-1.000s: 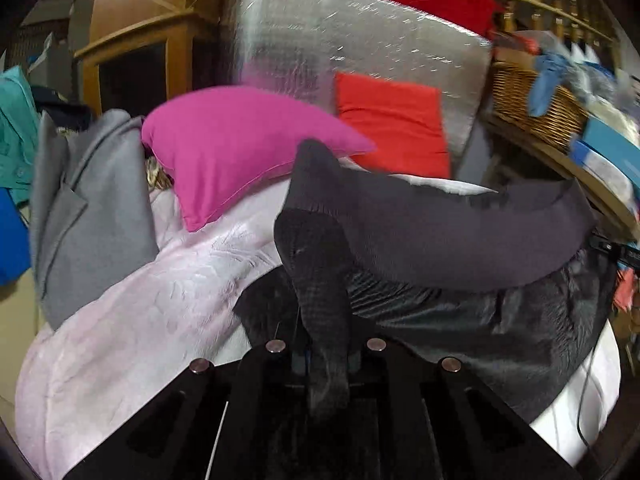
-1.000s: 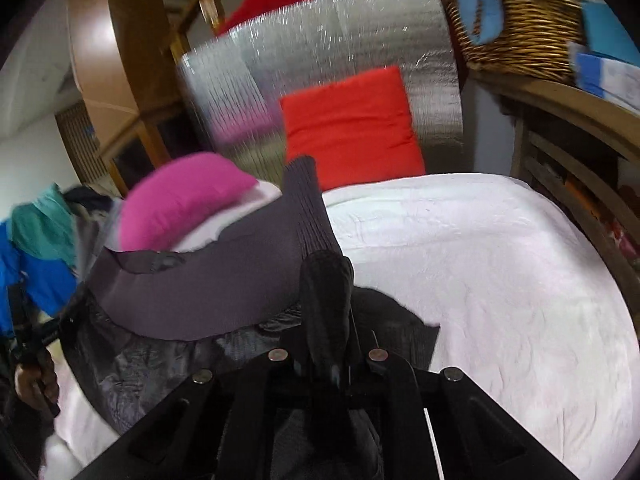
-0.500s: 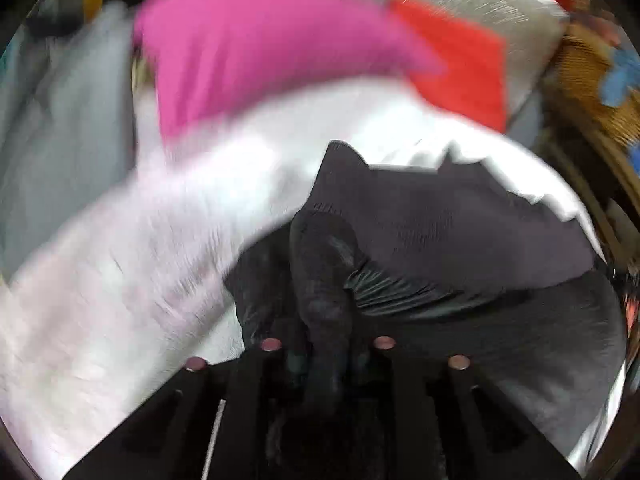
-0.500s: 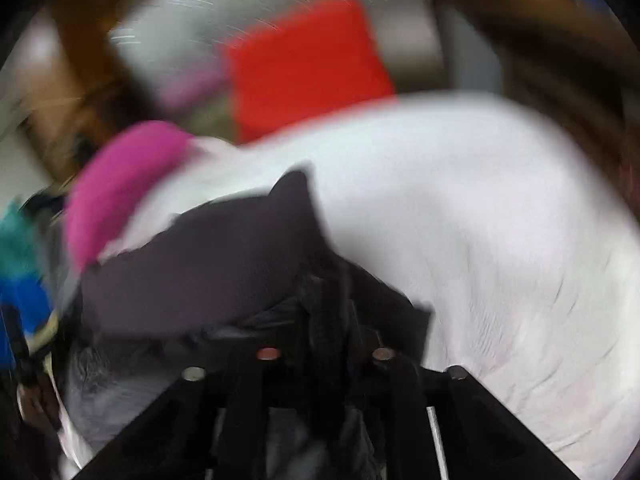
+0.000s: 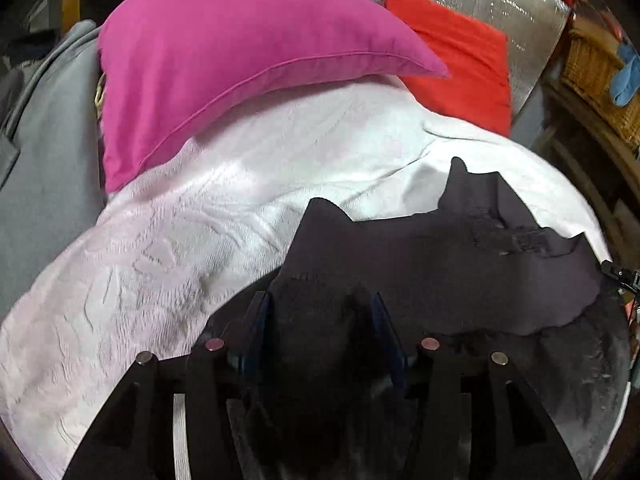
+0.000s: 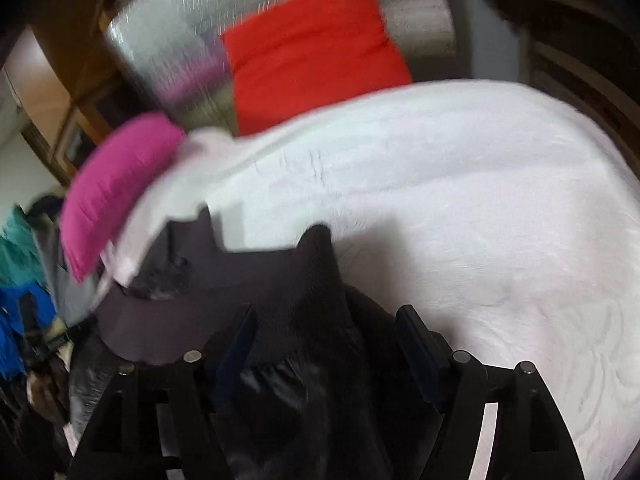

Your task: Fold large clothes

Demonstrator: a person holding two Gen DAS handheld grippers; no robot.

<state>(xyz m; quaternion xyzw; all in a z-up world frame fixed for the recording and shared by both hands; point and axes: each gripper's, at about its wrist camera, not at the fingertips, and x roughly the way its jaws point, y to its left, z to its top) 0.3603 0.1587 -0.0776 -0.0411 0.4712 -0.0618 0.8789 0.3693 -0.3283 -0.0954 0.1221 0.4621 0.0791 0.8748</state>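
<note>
The left gripper (image 5: 320,312) has its jaws spread apart, with a bunched corner of the dark garment (image 5: 460,264) lying loose in the gap between them rather than pinched. The right gripper (image 6: 326,328) is likewise parted, its two fingers standing clear on either side of another dark fold of the same garment (image 6: 256,276); that view is blurred, so fine contact cannot be judged.

The garment lies spread on the white bedspread (image 5: 200,216), its matte outer cloth folded over a shinier dark lining (image 5: 592,368) along the near edge. Two pointed corners of it stick up at the far edge.

Beyond the garment, a magenta pillow (image 5: 224,52) rests on the bedspread, and beside that pillow a red cushion (image 5: 460,64) leans against a silver foil-like panel (image 5: 500,4). On the other side of the magenta pillow lies a grey jacket (image 5: 48,160). Past the red cushion, a wicker basket (image 5: 600,68) sits on a wooden shelf with a blue cloth (image 5: 626,76) hanging over it.
</note>
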